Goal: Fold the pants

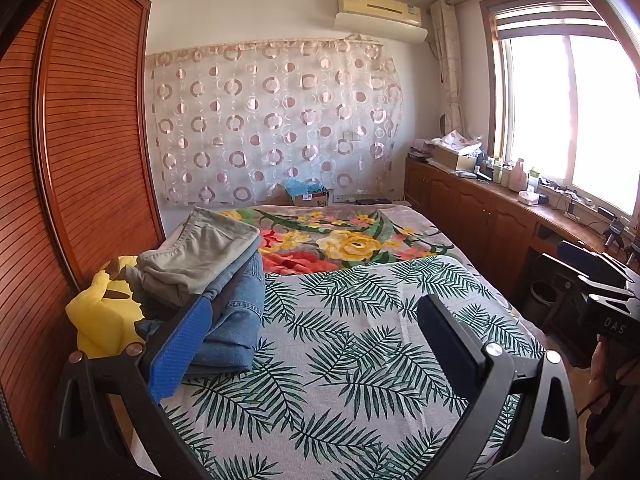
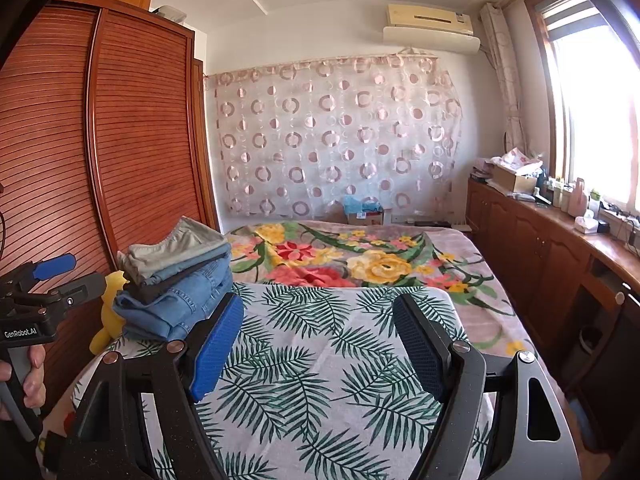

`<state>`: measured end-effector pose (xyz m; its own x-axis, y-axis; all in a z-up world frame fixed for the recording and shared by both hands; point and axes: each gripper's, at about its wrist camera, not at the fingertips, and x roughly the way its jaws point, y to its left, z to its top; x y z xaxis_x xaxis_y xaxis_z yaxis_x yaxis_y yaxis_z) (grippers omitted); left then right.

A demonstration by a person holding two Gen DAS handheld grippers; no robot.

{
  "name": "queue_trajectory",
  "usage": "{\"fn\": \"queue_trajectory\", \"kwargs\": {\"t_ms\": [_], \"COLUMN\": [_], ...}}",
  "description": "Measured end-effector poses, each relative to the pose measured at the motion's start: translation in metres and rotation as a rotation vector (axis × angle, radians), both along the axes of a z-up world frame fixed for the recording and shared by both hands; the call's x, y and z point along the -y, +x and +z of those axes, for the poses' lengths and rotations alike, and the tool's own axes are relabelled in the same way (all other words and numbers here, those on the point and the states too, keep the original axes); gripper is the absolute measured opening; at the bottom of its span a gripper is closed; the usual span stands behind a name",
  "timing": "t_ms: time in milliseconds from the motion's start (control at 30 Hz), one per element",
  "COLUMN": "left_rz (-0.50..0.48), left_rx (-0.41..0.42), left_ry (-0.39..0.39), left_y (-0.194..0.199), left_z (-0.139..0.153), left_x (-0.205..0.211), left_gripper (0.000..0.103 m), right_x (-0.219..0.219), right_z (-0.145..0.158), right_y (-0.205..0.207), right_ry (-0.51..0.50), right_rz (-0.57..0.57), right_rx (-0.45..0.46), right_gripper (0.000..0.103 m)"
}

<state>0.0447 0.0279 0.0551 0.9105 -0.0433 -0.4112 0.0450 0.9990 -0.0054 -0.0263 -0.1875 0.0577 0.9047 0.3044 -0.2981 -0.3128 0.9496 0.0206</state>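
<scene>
Folded pants (image 1: 216,280), grey pairs over blue denim, sit stacked at the bed's left edge beside a yellow plush toy (image 1: 102,320). Left gripper (image 1: 316,344) and right gripper (image 2: 320,344) hover over the palm-leaf sheet (image 2: 320,400), fingers apart, empty.

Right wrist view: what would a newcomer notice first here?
First, the stack of folded pants, grey on top of blue denim, at the bed's left edge beside the wooden wardrobe. Then the palm-leaf sheet spread under the open right gripper, with a bright floral blanket behind it.
</scene>
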Motion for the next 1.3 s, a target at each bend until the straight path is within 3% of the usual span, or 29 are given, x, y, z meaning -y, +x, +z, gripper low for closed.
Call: {"fn": "queue_trajectory", "kwargs": {"t_ms": [1300], "left_rz": [0.0], "left_rx": [-0.001], "left_ry": [-0.001], "left_y": [-0.0011], "left_z": [-0.0029], "left_x": [0.0022], "left_gripper": [0.102], "right_x": [-0.0016], "right_z": [-0.0026], "right_y": [-0.0015], "right_ry": [0.0], "right_rz": [-0.006], "right_rx": [0.003], "right_gripper": [0.079]}}
